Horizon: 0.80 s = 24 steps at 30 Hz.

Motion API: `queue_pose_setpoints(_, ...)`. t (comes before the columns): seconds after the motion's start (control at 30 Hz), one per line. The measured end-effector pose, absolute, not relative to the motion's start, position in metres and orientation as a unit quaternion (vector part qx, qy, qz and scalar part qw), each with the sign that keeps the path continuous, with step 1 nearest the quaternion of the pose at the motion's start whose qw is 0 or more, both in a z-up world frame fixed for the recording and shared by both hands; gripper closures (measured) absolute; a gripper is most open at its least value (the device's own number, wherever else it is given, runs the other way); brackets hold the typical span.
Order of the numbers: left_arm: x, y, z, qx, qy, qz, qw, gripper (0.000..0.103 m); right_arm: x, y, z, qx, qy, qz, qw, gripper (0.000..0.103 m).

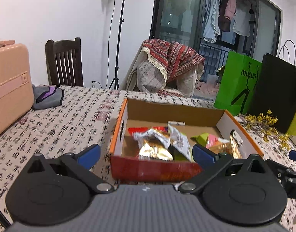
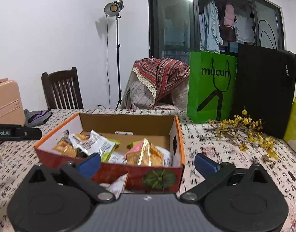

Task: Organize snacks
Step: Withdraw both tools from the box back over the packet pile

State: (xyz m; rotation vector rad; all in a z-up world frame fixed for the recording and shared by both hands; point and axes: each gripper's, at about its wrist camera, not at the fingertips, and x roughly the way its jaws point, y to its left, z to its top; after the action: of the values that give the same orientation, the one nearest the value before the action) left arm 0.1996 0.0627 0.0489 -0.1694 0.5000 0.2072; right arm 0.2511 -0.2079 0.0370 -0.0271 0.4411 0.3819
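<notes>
An open orange-rimmed cardboard box point(image 1: 118, 127) stands on the patterned table and holds several snack packets point(image 1: 157, 143). My left gripper point(image 1: 146, 154) is open and empty, just in front of the box's near wall. In the right wrist view the same box point(image 2: 177, 135) sits ahead with snack packets point(image 2: 146, 154) piled inside. My right gripper point(image 2: 147, 162) is open and empty, its jaws wide at the box's near wall. One loose white packet point(image 2: 118, 183) lies on the table against the box front, just below the right gripper.
A pink suitcase point(image 1: 8, 85) and grey pouch point(image 1: 48, 96) stand at the left. A green paper bag point(image 2: 211, 85), black bag point(image 2: 264, 89) and yellow dried flowers point(image 2: 246, 129) stand at the right. A wooden chair point(image 2: 60, 89) and draped armchair point(image 2: 157, 83) are behind the table.
</notes>
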Motion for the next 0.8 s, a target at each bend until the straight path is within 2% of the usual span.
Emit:
queue_pose_setpoints(0.43,0.163,0.068,0.014,-0.085,0.272,0.096,0.954,0.000,0.220,-0.211,0.005,-0.022,0.256,0.195,0.947,0.000)
queue_pose_setpoints(0.8,0.161,0.088,-0.005,-0.111,0.256,0.112,0.954,0.000,0.243,-0.174,-0.005,-0.053,0.280,0.191,0.939,0.002)
